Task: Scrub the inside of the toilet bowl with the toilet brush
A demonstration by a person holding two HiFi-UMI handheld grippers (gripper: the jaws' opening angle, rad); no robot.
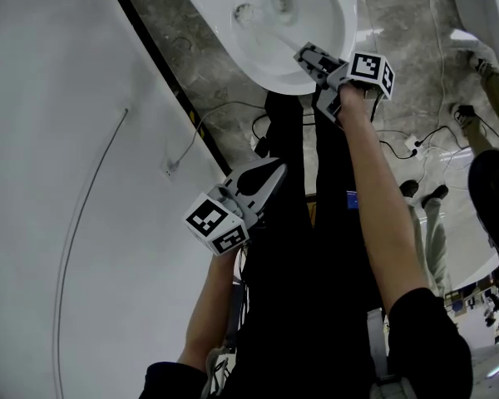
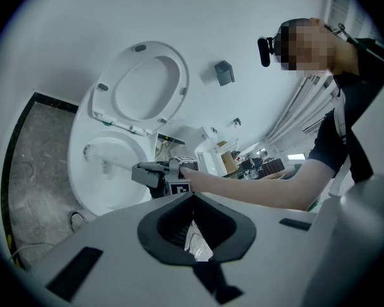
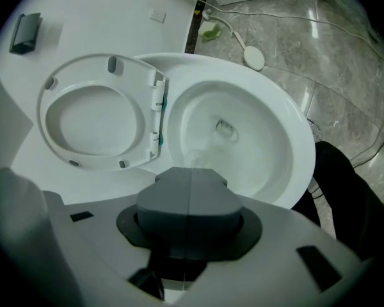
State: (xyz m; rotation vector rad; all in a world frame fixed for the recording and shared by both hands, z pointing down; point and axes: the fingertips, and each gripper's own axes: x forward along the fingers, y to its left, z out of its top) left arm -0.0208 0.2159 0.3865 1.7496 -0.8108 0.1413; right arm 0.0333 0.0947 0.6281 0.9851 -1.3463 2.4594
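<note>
White toilet brush [image 1: 270,32], clamped in the closed right claw [image 1: 303,56], slants into the bowl [image 1: 346,23].

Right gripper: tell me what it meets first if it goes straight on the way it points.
The right gripper, shut on the toilet brush, points into the toilet bowl. It would probably meet the bowl's inner wall first, though depth is unclear.

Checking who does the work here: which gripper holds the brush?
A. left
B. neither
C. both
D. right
D: the right gripper is shut on the brush, which reaches into the bowl; the left gripper hangs open, apart from it.
</note>
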